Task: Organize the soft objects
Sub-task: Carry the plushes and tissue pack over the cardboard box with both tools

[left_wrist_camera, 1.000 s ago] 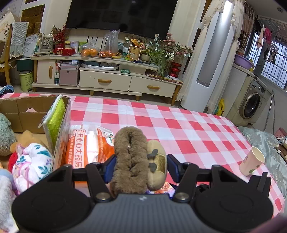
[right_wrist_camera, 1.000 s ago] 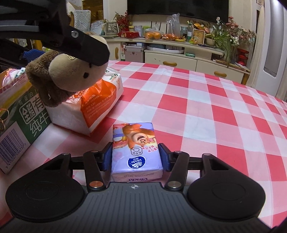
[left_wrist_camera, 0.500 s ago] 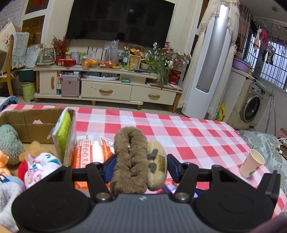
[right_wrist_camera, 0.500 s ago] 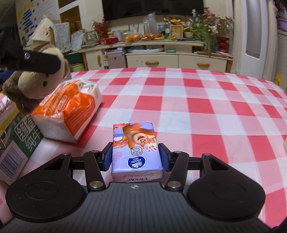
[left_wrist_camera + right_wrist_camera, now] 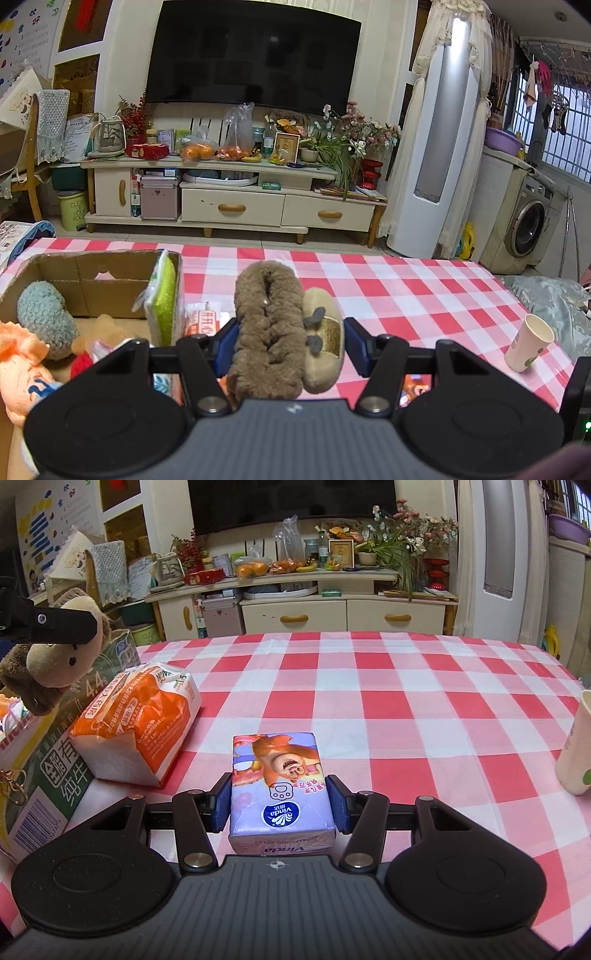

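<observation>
- We hold the left gripper (image 5: 289, 345) with its blue pads pressed on a brown stuffed toy (image 5: 269, 325); the toy fills the gap between the fingers and stands out past the tips, its tan face turned toward the right finger.
- Seen from the right wrist, that same toy hangs in the air at far left under a black finger (image 5: 55, 624), above the printed side of a cardboard box (image 5: 48, 775).
- Left of the left fingers, the box (image 5: 92, 267) sits open on the checked tablecloth (image 5: 424, 295). Inside we note a blue-grey plush (image 5: 44, 317), an orange plush (image 5: 18, 354) and a green sponge pack (image 5: 162, 295) leaning against the wall nearest the fingers.
- We hold the right gripper (image 5: 280, 803) clamped on a purple tissue pack (image 5: 280, 790); both pads touch its long sides, and the pack lies flat between the fingers, its cartoon end past the tips.
- Ahead and left of the right fingers, an orange-and-white bag (image 5: 140, 720) lies on the cloth beside the box.
- Far right of the right fingers, a paper cup (image 5: 578, 749) stands upright; from the left wrist the cup (image 5: 530, 343) also shows right of the fingers.
- Whether the tissue pack clears the cloth, we cannot tell.
</observation>
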A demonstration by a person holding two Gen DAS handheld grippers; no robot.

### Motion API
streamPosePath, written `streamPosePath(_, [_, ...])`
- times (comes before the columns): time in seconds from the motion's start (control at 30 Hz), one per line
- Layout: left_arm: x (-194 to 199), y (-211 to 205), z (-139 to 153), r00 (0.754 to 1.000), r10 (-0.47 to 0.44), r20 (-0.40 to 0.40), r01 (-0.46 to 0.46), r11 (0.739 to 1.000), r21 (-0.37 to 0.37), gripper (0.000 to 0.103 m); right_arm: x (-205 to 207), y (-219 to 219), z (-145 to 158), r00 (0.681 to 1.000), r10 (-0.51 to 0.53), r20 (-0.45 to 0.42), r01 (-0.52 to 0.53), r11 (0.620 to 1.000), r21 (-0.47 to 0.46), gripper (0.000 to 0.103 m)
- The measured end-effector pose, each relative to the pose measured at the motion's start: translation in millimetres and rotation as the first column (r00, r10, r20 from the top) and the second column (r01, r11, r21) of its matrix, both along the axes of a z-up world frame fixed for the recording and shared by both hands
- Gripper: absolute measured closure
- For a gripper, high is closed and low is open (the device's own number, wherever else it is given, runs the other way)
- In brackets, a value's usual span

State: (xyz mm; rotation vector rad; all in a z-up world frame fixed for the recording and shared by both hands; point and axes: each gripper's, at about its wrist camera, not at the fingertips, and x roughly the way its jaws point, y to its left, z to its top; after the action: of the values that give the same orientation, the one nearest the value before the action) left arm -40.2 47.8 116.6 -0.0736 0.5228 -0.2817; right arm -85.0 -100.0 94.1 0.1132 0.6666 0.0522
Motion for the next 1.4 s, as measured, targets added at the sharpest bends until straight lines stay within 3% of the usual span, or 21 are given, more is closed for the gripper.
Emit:
streamPosePath(0.67, [-14.2,32.4,22.4,0.996,0.048,0.081,-0.047,0.999,-0.016,0.044,-10.0,35.9,38.2,0.998,0.003,0.062,-0.003,1.0,0.009,0.037])
streamPosePath(1.4, [-4.8,95.8,32.9,0.979,0.178,0.096,-0.175,0.984,-0.038,0.043,-9.3,125.3,93.7,0.969,0.169,0.18,-0.172,0.985,0.003,0.037])
